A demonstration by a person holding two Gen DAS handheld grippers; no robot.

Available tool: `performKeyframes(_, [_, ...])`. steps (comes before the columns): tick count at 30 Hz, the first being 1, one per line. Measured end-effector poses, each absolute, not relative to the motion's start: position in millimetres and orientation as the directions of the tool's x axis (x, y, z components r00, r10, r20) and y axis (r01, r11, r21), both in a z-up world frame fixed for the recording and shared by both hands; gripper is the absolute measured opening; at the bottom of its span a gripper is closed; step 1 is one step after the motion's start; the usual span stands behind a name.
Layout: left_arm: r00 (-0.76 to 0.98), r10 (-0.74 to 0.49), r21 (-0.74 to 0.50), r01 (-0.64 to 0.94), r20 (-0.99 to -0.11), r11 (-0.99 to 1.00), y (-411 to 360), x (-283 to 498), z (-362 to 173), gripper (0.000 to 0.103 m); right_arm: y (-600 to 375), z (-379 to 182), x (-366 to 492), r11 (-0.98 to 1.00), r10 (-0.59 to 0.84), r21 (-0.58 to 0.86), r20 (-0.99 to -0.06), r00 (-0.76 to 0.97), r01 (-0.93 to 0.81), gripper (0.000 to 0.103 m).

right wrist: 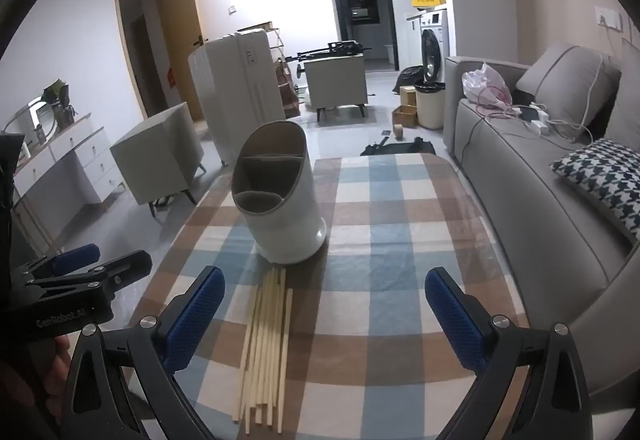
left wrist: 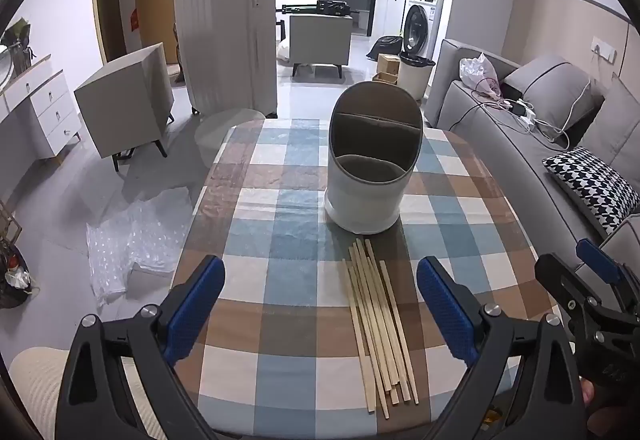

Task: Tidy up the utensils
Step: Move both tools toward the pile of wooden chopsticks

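Note:
A white utensil holder point(left wrist: 370, 164) with grey inner compartments stands upright on the checked tablecloth point(left wrist: 280, 240); it also shows in the right wrist view point(right wrist: 280, 200). A bundle of several wooden chopsticks point(left wrist: 378, 324) lies flat just in front of it, also in the right wrist view point(right wrist: 266, 348). My left gripper point(left wrist: 320, 280) is open and empty, above the near table, the chopsticks between its fingers. My right gripper point(right wrist: 324, 288) is open and empty, right of the chopsticks. Each gripper shows at the edge of the other's view.
A grey sofa point(right wrist: 540, 180) with a houndstooth pillow point(right wrist: 600, 180) runs along the table's right side. Bubble wrap point(left wrist: 132, 240) lies on the floor to the left. Grey cabinets point(left wrist: 124, 104) and a suitcase point(left wrist: 228, 44) stand beyond the table.

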State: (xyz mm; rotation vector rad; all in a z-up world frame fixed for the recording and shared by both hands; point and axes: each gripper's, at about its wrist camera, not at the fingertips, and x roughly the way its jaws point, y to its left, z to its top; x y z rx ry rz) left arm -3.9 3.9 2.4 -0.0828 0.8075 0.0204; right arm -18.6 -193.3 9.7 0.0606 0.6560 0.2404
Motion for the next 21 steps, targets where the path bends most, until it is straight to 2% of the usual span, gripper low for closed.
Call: performKeyframes(21, [0.681,-0.027,-0.089,-0.057,-0.732,0.994,5.9,-1.9,1.4,0.094,-192.3,9.5,-18.1,0.968,0.249,0.141,-0.593,0.766,-0.206,0.1])
